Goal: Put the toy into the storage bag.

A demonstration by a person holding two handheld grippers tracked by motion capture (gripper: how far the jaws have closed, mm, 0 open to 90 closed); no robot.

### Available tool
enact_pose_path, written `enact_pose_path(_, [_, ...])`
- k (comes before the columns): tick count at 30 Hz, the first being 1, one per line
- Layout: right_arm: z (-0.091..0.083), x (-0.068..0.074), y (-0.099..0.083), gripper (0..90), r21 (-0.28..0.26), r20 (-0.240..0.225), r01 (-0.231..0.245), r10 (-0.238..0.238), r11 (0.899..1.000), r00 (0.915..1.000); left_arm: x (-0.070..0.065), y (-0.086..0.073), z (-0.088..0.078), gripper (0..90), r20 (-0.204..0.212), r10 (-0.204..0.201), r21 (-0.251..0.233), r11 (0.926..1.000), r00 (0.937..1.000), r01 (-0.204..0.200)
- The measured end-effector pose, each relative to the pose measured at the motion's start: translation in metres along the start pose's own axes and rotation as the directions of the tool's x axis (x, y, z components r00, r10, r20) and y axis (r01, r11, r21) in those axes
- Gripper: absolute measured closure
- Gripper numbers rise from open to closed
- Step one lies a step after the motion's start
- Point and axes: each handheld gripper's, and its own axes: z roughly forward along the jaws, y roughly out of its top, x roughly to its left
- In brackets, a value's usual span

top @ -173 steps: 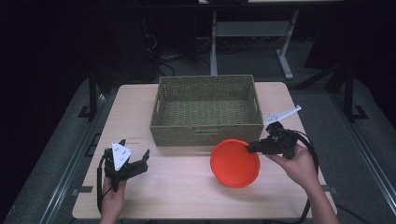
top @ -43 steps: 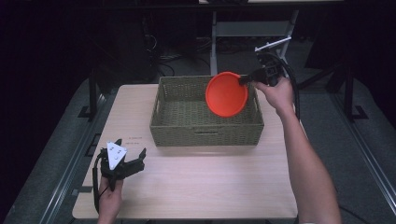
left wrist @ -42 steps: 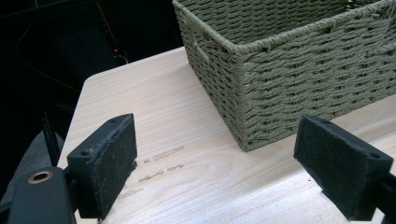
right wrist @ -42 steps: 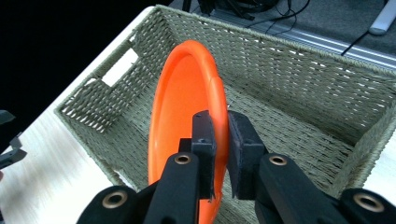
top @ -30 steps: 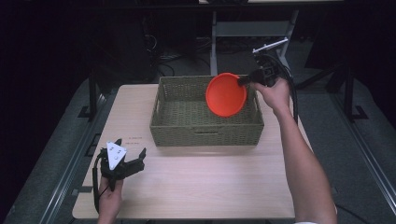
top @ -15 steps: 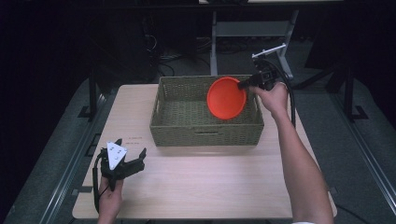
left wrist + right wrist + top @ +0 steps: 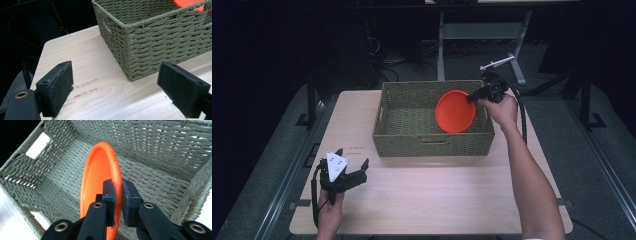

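An orange plate [image 7: 455, 111] hangs tilted on edge inside the right half of the woven green basket [image 7: 412, 138]. My right gripper [image 7: 472, 97] is shut on the plate's rim, and the right gripper view shows both pads clamping the orange plate [image 7: 100, 177] above the basket floor [image 7: 150, 180]. My left gripper [image 7: 357, 172] rests near the table's front left corner, open with nothing between its pads [image 7: 56, 86]. In the left gripper view the basket [image 7: 155, 42] stands ahead to the right, a sliver of the plate [image 7: 186, 3] showing over its rim.
The light wooden table [image 7: 437, 200] has free room in front of the basket. A metal stand [image 7: 442, 30] and cables sit on the dark floor behind the table. The right gripper's cable [image 7: 521, 107] loops beside the basket's right end.
My right gripper has come down and slightly forward with the plate, lowering it from above the basket's rim into the basket. The left gripper has stayed where it was.
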Motion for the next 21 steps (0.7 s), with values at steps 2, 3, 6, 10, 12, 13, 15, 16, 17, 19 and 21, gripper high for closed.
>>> enact_pose_path(2, [0.002,0.001,0.0,81.7,0.004,-0.001,0.001,-0.001,1.0,1.0,0.0,0.0,0.0,12.8,0.0,-0.001,0.0,1.0,1.0,0.001])
enact_pose_path(3, [0.003,0.001,0.0,81.7,0.006,-0.003,-0.001,0.001,1.0,1.0,0.0,0.0,0.0,12.8,-0.001,-0.001,-0.001,1.0,1.0,0.001])
enact_pose_path(6, [0.007,0.002,-0.001,81.7,0.013,0.0,-0.001,0.001,1.0,1.0,0.0,0.0,0.0,12.8,0.0,-0.002,0.0,1.0,1.0,0.002])
enact_pose_path(10, [0.011,0.0,-0.004,81.7,0.016,-0.004,-0.008,0.008,1.0,1.0,0.0,0.0,0.0,12.7,0.001,-0.006,-0.003,1.0,1.0,0.006])
enact_pose_path(12, [0.013,-0.002,-0.006,81.8,0.021,-0.005,-0.01,0.01,1.0,0.9999,0.0,0.0,0.0,12.8,0.001,-0.004,-0.002,1.0,1.0,0.004])
enact_pose_path(13, [0.014,-0.003,-0.007,81.8,0.026,-0.002,-0.012,0.012,1.0,0.9999,0.0,0.0,0.0,12.8,0.001,-0.004,-0.002,1.0,1.0,0.004])
enact_pose_path(15, [0.016,-0.003,-0.009,81.7,0.04,0.009,-0.013,0.013,0.999,0.9999,0.0,0.0,0.0,12.8,0.002,-0.001,-0.002,1.0,1.0,0.001])
enact_pose_path(16, [0.017,-0.004,-0.01,81.6,0.044,0.012,-0.008,0.007,0.999,0.9999,0.0,0.0,0.0,12.8,0.002,0.001,0.0,1.0,1.0,-0.001])
enact_pose_path(17, [0.018,-0.004,-0.011,81.6,0.054,0.012,-0.01,0.009,0.999,0.9999,0.0,0.0,0.0,12.8,0.002,0.0,0.0,1.0,1.0,0.0])
enact_pose_path(19, [0.021,-0.003,-0.012,81.7,0.076,0.022,0.0,-0.002,0.997,0.9998,0.0,0.0,0.0,12.8,0.001,-0.004,-0.001,1.0,1.0,0.004])
enact_pose_path(21, [0.024,-0.001,-0.013,81.6,0.087,0.04,0.011,-0.014,0.996,0.9991,0.0,0.0,0.0,12.7,0.0,-0.006,-0.002,1.0,1.0,0.006])
